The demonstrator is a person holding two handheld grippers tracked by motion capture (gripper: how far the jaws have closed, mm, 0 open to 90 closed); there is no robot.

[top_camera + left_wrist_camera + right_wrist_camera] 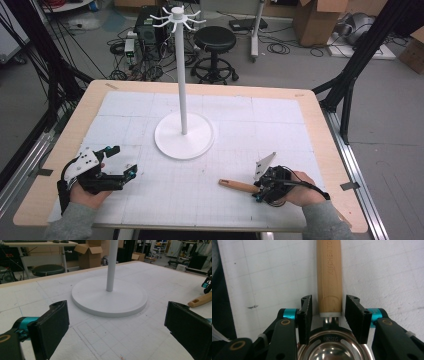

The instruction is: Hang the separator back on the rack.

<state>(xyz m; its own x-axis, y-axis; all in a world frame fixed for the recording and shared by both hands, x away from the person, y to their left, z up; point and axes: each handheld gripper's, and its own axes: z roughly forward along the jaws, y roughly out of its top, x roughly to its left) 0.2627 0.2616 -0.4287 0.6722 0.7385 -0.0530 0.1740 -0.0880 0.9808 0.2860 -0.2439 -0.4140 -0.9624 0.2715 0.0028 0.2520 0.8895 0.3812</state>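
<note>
My right gripper (327, 315) sits over a utensil with a wooden handle (329, 275), and letters burned into that wood run lengthwise along it: I read "KITCHENTO", with the rest cut off at the top edge of the right gripper view. Just below the handle's white collar, on the steel rim (333, 338) of the utensil's metal part, there is a small stamped mark, upside down from where I look; it seems to say "SUS304", though the characters are tiny and I cannot be sure
</note>
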